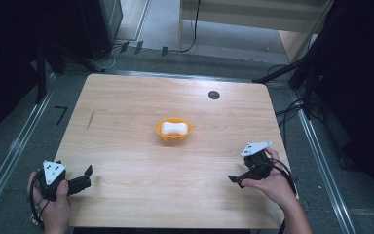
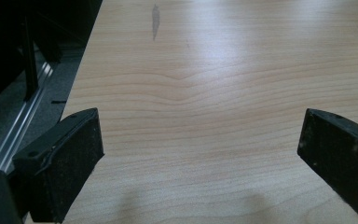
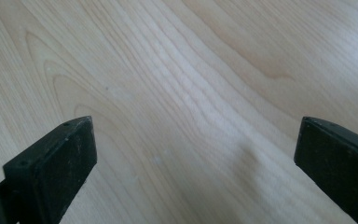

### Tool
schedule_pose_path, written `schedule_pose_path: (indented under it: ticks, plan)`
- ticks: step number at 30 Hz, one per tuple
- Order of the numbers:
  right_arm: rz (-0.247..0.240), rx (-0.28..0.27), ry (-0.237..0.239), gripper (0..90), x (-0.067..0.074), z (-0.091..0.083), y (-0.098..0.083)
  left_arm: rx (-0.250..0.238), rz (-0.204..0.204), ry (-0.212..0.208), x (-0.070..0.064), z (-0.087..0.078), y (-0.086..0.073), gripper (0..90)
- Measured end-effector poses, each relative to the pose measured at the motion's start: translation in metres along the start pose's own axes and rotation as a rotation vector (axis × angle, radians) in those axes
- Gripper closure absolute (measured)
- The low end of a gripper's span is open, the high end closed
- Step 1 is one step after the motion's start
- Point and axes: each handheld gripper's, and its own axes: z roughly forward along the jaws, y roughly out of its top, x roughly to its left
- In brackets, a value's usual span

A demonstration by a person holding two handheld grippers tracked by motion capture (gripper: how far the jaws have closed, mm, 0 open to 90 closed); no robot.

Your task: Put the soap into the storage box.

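Two grippers, left gripper (image 1: 86, 176) and right gripper (image 1: 235, 180), sat spread, empty, well short of orange bowl (image 1: 174, 131) mid-worktop (image 1: 126, 107); white piece (image 1: 174, 128) inside. Clip rim, you could tip bowl.

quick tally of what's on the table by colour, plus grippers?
Orange bowl: 1
White bone-shaped item in the bowl: 1
Black dot on the table: 1
Grippers, both open: 2, left gripper, right gripper
Total: 5
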Motion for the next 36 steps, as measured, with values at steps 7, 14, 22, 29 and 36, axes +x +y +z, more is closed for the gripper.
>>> schedule_pose_path:
  ticks: [7, 14, 22, 29, 36]
  plan:
    - [0.055, -0.034, -0.023, 0.0, 0.001, -0.007, -0.030, -0.004, 0.000, 0.003, 0.000, 0.000, 0.000, 0.3]
    - [0.120, -0.088, -0.054, 0.0, 0.001, -0.016, -0.060, -0.008, 0.000, 0.002, 0.000, 0.000, 0.000, 0.3]
    - [0.198, -0.152, -0.102, 0.0, -0.004, -0.029, -0.092, -0.004, -0.001, -0.008, 0.000, -0.001, 0.000, 0.3]
    - [0.244, -0.191, -0.137, 0.0, -0.005, -0.038, -0.114, -0.006, 0.007, -0.013, -0.001, -0.001, -0.001, 0.3]
    - [0.307, -0.261, -0.167, 0.0, -0.010, -0.044, -0.132, -0.017, 0.025, -0.011, -0.003, -0.002, -0.001, 0.3]
